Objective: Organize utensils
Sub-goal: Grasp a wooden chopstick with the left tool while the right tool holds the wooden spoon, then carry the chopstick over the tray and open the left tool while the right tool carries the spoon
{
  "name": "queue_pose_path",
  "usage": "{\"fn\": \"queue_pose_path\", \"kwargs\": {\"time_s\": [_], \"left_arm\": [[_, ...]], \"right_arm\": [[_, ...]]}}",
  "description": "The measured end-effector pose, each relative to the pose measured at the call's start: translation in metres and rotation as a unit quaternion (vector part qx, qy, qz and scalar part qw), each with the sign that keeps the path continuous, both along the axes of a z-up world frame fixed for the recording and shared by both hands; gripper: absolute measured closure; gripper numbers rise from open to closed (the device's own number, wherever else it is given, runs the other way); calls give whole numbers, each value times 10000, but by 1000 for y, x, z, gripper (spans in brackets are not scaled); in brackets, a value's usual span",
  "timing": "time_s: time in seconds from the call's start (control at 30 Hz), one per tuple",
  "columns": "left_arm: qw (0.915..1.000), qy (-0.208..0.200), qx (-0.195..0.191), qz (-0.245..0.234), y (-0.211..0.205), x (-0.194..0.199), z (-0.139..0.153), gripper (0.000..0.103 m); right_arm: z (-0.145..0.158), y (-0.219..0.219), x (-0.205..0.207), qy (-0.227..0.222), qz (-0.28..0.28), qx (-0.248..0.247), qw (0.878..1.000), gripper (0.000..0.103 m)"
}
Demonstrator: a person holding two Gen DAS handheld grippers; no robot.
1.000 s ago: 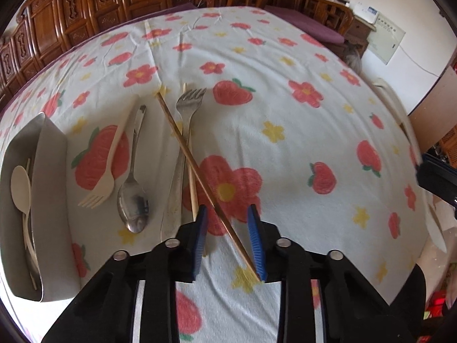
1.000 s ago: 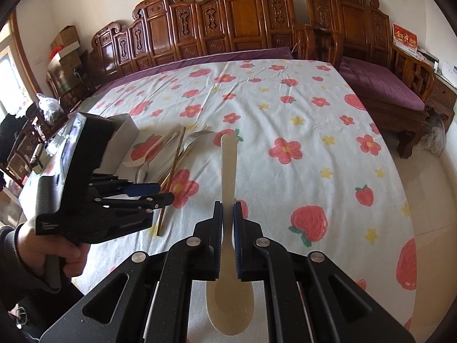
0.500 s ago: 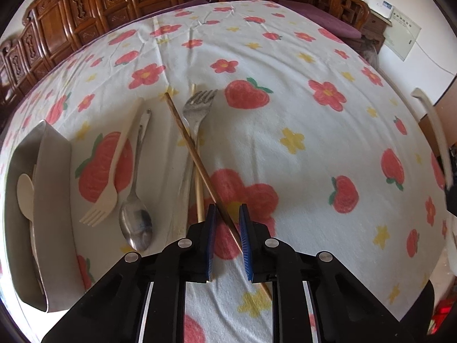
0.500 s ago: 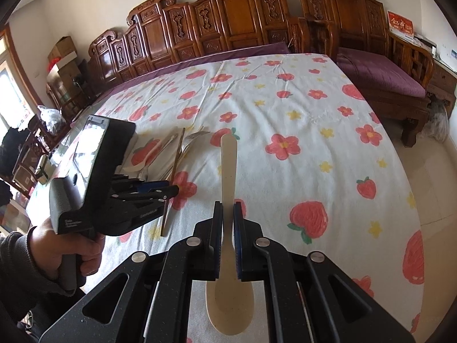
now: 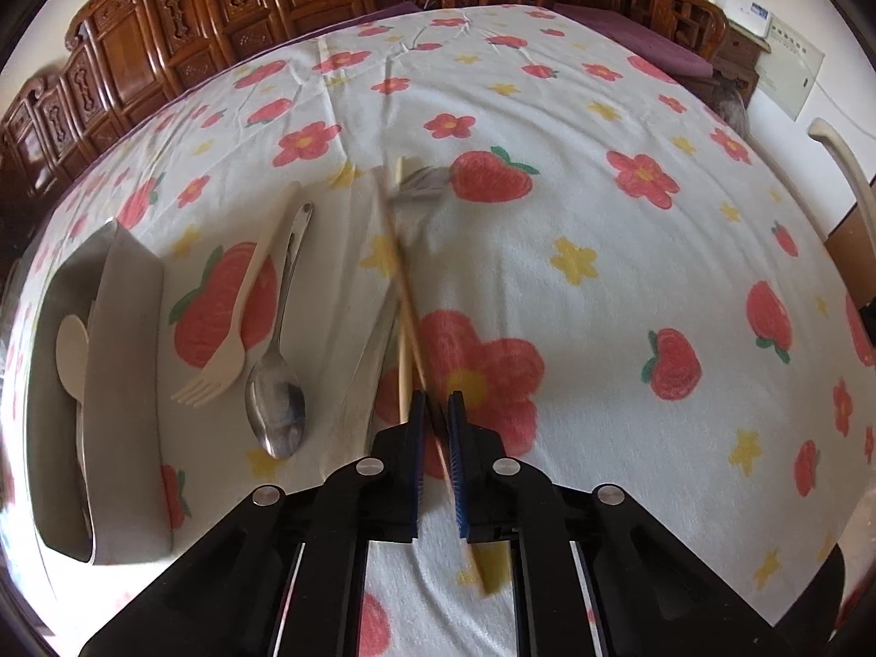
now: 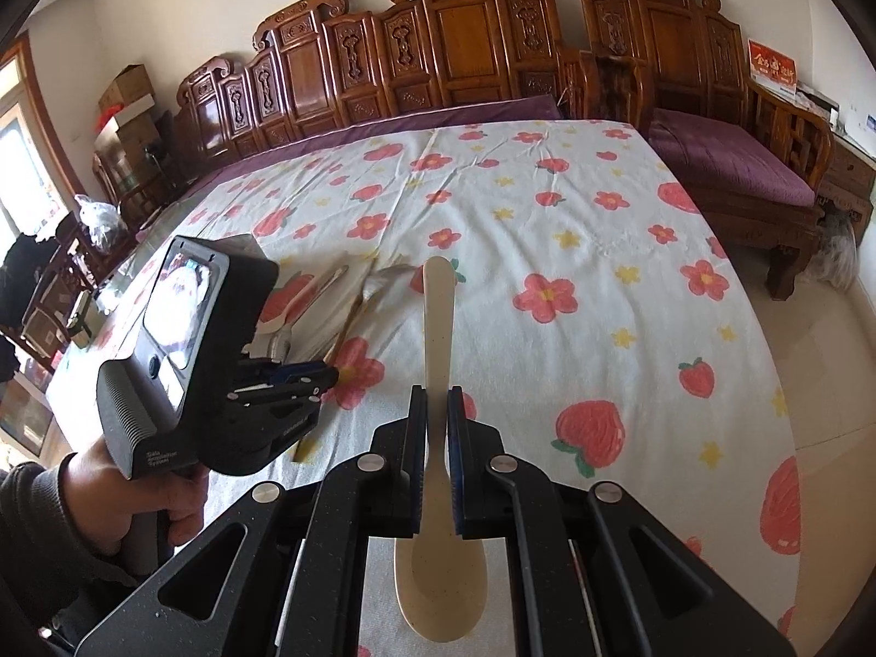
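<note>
Utensils lie on the flowered cloth [image 5: 575, 175] beside a grey tray [image 5: 128, 383]; the left tool [image 5: 435, 410], jaws just closed, grips a chopstick [image 5: 402, 279], and the right tool [image 6: 436, 405] clamps a cream spoon [image 6: 438, 323].

- Your left wrist camera looked steeply down, close over the tablecloth [image 5: 602, 252].
- Your right wrist camera looked farther across toward the carved bench [image 6: 465, 44].
- Both shared that cloth.
</note>
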State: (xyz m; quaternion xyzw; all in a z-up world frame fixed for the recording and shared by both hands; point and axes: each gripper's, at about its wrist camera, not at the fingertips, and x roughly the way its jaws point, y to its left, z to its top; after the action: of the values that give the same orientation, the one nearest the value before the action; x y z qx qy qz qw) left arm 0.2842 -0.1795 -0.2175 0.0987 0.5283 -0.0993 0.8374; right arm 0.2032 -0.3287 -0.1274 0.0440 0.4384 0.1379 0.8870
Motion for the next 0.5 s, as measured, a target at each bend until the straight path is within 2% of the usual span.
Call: {"fn": "queue_pose_path", "kwargs": {"time_s": [0.5], "left_arm": [[9981,-549,-284,-70,18,-44,62,99]], "right_arm": [[13,12,-6,-161,164,4,9997,94]]}}
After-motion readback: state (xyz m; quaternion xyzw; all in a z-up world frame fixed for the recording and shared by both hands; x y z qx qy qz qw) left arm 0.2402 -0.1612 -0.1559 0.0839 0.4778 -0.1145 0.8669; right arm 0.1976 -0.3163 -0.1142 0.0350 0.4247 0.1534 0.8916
